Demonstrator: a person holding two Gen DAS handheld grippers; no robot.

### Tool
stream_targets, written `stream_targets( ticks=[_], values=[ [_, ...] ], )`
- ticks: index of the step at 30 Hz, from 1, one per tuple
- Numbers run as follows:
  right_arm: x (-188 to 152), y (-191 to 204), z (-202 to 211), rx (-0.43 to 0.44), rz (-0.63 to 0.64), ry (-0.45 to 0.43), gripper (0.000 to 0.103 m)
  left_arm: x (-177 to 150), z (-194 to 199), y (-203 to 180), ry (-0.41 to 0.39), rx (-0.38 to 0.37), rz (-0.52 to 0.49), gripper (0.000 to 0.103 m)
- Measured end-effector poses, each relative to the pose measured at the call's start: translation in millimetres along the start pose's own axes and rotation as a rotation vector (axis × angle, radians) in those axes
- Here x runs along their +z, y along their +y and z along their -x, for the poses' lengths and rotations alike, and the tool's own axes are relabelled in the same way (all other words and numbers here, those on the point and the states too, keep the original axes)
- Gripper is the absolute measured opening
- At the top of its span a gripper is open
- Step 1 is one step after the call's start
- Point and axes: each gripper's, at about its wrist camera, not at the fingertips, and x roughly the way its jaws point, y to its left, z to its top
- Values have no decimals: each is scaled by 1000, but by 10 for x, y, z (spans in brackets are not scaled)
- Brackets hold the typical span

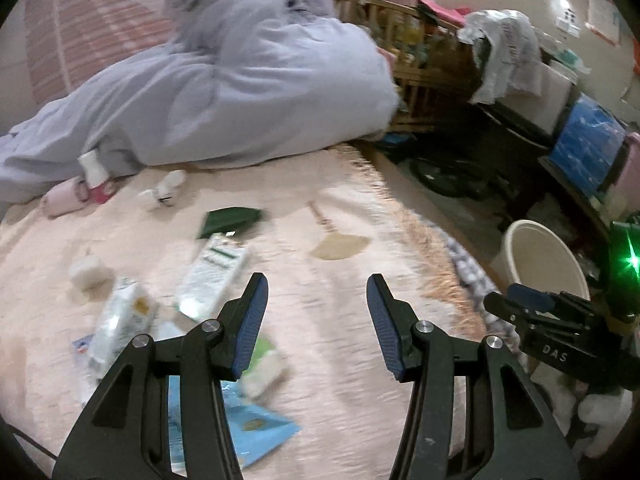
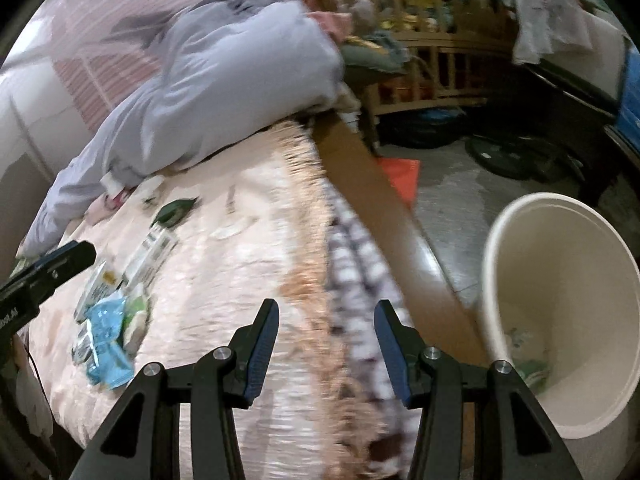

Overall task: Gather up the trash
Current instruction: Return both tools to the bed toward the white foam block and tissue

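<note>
Both grippers tilt downward over a bed covered with a pale pink blanket (image 1: pixel 340 360), and both stand with their jaws spread and nothing between the blue pads. In the left wrist view the left gripper (image 1: pixel 318 322) hangs above bare blanket, with the trash lying to its left: a white and green carton (image 1: pixel 214 270), a dark green packet (image 1: pixel 230 220) beyond it, a white wrapper (image 1: pixel 120 320) and a blue packet (image 1: pixel 248 428) partly hidden under the left finger. The right gripper (image 2: pixel 326 346) points at the fringed edge of the blanket, with the same heap of wrappers (image 2: pixel 108 312) well to its left. A cream bin (image 2: pixel 560 320) stands on the floor just right of this gripper, beside the wooden bed rail (image 2: pixel 384 208), with some scraps in its bottom. A grey quilt (image 1: pixel 224 92) is bunched at the far end.
</note>
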Motion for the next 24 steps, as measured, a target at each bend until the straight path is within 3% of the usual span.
stream_targets(
  ticks=[17,24],
  values=[
    [-60,1139,-404,103,215,89,48,-290,359,1813,42,217,186,50],
    [262,1729,-747,212,256,123,48,-339,190,2462,60,207,280,55]
  ],
)
